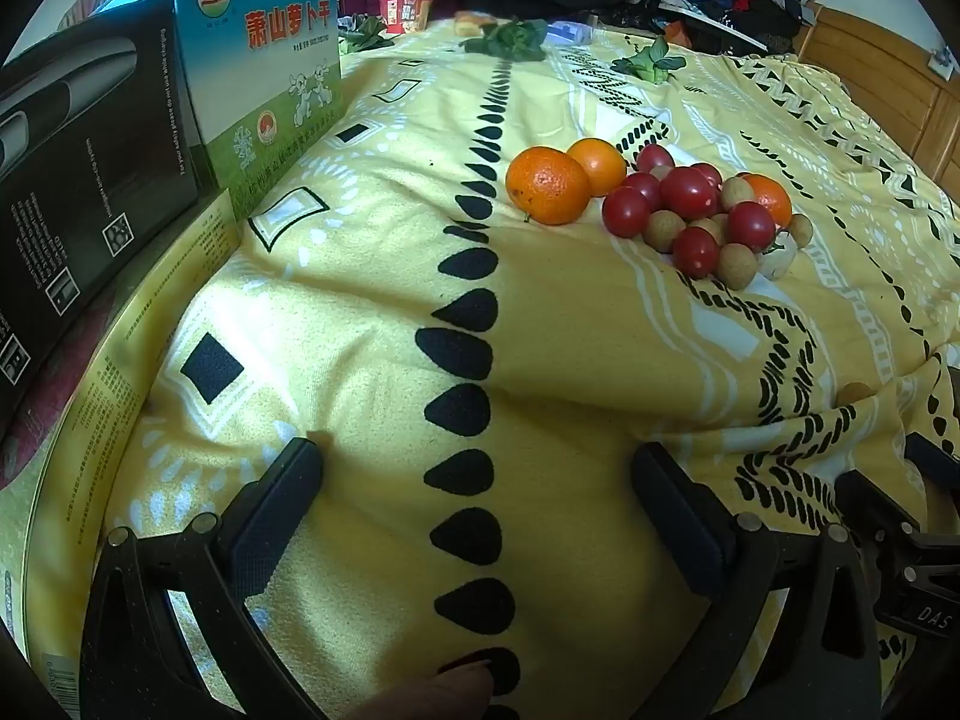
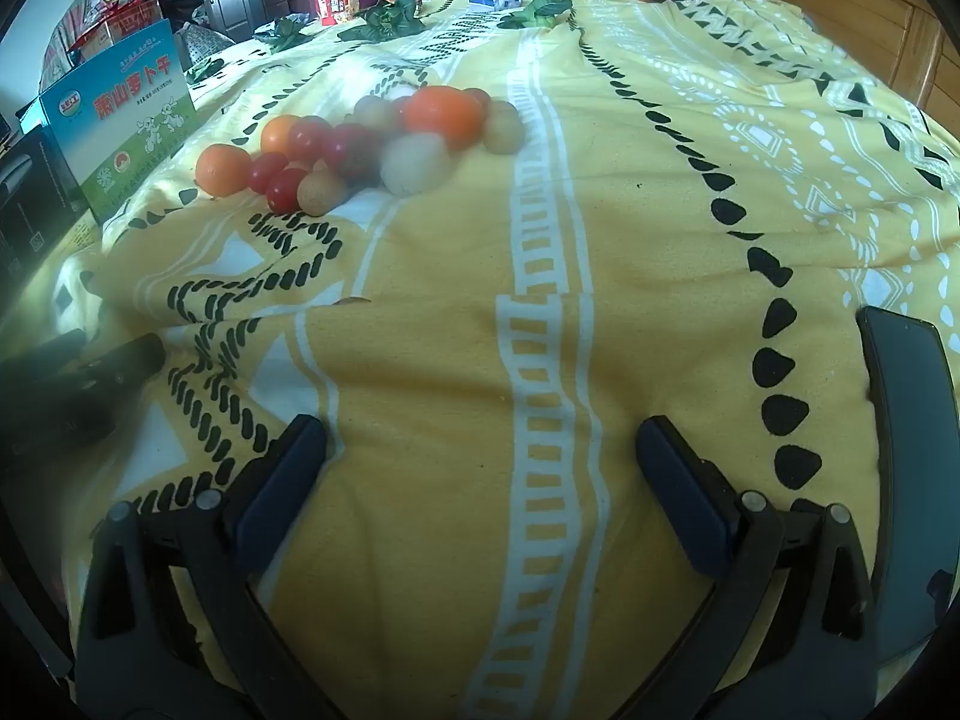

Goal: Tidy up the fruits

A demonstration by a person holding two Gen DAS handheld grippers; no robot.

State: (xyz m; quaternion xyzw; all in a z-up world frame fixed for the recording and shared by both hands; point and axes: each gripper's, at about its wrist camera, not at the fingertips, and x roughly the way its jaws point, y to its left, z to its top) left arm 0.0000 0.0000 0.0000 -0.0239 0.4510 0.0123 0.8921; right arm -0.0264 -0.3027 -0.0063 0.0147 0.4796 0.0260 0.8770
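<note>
A heap of fruit lies on the yellow patterned cloth (image 1: 372,312): a large orange (image 1: 547,185), a second orange (image 1: 597,164), a third orange (image 1: 769,198), several red cherry tomatoes (image 1: 688,192) and several tan longans (image 1: 663,229). One stray longan (image 1: 854,393) sits in a fold to the right. My left gripper (image 1: 477,468) is open over bare cloth, well short of the heap. In the right wrist view the same heap, with an orange (image 2: 443,114) and tomatoes (image 2: 285,189), lies far ahead to the left. My right gripper (image 2: 480,441) is open and holds nothing.
Boxes stand at the left: a black box (image 1: 90,180), a blue-green carton (image 1: 270,72) and a yellow box (image 1: 72,420) under them. Leafy greens (image 1: 510,39) and a red cup (image 1: 405,12) lie at the far edge, near a seated person. A dark phone (image 2: 906,420) lies at right.
</note>
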